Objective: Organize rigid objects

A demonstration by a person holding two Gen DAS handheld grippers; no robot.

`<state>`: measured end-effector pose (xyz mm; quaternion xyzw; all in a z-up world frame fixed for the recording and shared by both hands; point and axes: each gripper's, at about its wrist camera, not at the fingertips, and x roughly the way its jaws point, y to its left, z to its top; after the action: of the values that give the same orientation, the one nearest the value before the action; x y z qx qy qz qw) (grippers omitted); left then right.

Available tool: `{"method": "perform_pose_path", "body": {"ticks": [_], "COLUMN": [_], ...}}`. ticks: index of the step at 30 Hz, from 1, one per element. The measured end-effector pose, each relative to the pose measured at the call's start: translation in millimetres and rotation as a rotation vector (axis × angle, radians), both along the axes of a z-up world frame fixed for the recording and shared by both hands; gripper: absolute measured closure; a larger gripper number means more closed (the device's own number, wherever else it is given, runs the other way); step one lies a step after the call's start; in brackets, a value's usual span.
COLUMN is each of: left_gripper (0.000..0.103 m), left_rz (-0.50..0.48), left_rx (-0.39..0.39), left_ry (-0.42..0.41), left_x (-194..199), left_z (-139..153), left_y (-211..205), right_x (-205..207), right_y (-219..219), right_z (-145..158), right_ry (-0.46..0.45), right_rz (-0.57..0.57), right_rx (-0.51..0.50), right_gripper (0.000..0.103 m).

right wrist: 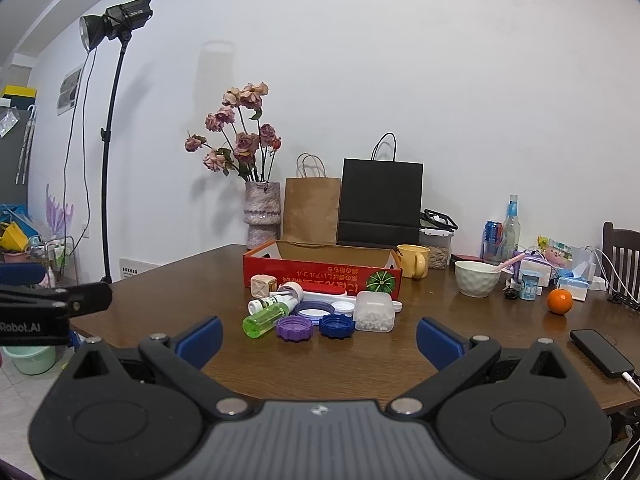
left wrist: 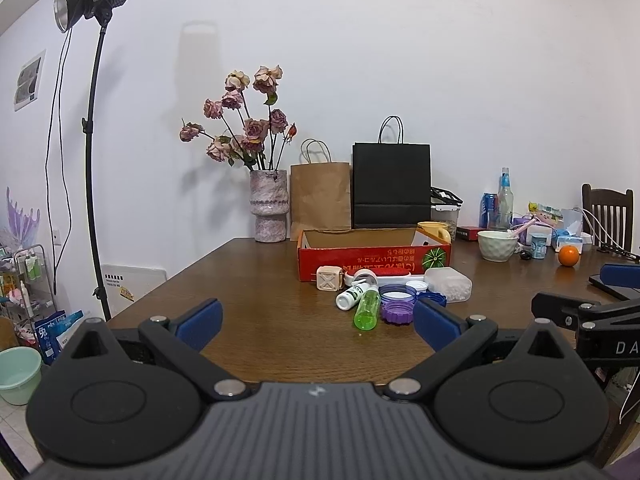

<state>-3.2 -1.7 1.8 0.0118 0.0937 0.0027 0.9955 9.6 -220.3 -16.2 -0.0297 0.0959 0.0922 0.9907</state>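
Jaws of both the left gripper (left wrist: 318,322) and right gripper (right wrist: 319,338) gape wide, empty, above the table's (right wrist: 460,332) near edge; bottles and caps (right wrist: 316,314) cluster beyond, before the red box (right wrist: 320,274).

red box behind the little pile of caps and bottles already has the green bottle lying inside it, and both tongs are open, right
Not quite. The green bottle is not inside the red box; it lies on the table in front of it, among the caps, as the right wrist view shows. The left tongs and right tongs are both open.
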Motion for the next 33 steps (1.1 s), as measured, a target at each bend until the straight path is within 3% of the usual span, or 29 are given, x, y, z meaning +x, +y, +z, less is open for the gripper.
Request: {"method": "perform_pose_path", "body": {"ticks": [33], "left_gripper": [0.000], "left_rz": [0.001], "left_rx": [-0.002], "left_ry": [-0.001], "left_x": [-1.4], "left_z": [0.6], "left_y": [0.5], "right_x": [1.2], "right_y": [-0.6], "right_z": [-1.7], "right_ry": [-0.006], "right_rz": [-0.005], "right_rx": [0.002], "right_gripper": [0.000]}}
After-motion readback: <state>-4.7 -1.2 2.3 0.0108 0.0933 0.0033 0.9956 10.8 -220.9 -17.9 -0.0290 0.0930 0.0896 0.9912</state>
